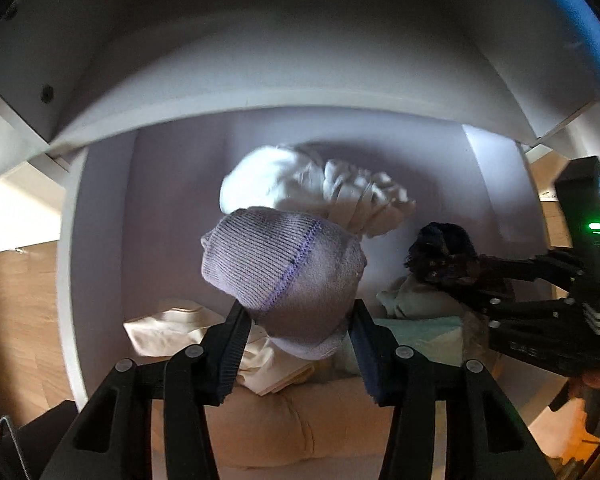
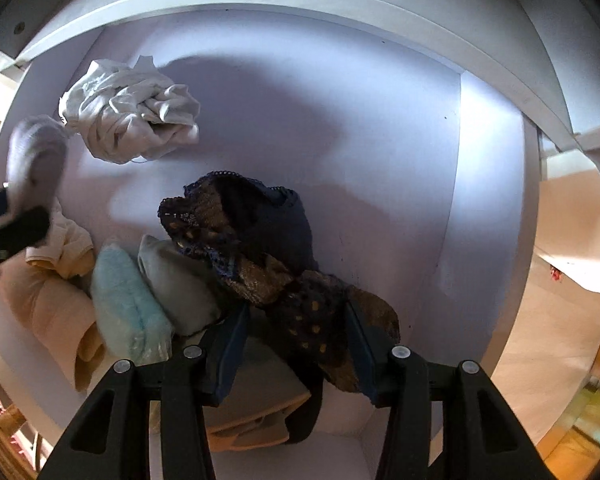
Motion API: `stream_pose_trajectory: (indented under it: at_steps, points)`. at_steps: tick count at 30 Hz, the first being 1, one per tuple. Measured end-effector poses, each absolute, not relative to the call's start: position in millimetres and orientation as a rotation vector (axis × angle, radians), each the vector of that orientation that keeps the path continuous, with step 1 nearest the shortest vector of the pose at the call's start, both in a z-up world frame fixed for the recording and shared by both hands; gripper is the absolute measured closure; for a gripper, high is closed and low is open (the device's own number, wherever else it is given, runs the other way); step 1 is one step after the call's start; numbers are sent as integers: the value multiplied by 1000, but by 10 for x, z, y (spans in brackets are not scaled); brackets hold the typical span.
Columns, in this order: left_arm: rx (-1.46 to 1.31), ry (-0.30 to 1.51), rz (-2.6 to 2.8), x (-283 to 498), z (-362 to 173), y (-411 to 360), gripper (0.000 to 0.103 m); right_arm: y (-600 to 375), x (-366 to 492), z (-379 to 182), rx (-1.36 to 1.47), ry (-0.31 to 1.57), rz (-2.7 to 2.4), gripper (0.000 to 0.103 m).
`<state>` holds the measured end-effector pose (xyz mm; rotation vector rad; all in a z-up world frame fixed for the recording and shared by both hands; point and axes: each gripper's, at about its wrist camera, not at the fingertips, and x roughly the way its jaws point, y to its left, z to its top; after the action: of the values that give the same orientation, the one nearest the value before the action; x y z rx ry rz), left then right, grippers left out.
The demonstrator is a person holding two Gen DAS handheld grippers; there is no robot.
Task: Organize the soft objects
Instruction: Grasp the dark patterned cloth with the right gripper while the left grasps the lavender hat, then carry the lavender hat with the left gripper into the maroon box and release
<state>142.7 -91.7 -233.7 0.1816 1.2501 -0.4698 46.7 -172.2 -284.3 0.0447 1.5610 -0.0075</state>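
1. Knitwear first: my left gripper (image 1: 298, 330) is clamped on a lilac ribbed sock bundle (image 1: 284, 272), held above the white drawer (image 1: 100, 208). It is light and squashy, so a pinch across its thick middle should hold.
2. My right gripper (image 2: 296, 330) pinches a dark lace garment (image 2: 260, 248) over the same drawer. Thin, limp and open-weave, it may snag; gathering several folds seems safer than one edge.
3. Crumpled white cloth (image 2: 136, 116) lies on the drawer floor, well apart.
4. Folded cream, fluffy aqua and pale green pieces (image 2: 128, 304) stand packed side by side near the front.
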Motion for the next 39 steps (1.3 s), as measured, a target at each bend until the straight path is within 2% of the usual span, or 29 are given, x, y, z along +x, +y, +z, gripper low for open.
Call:
stream_pose_trajectory:
  at_steps: [19, 26, 39]
  points:
    - [171, 1074, -533, 1014, -1341, -628, 53, -1891, 559, -2969, 48, 1568, -19, 55]
    - [162, 1035, -573, 905, -1064, -586, 53, -1828, 575, -3042, 40, 1569, -43, 66]
    - [154, 942, -632, 852, -306, -451, 53, -2195, 483, -3124, 251, 1601, -151, 69]
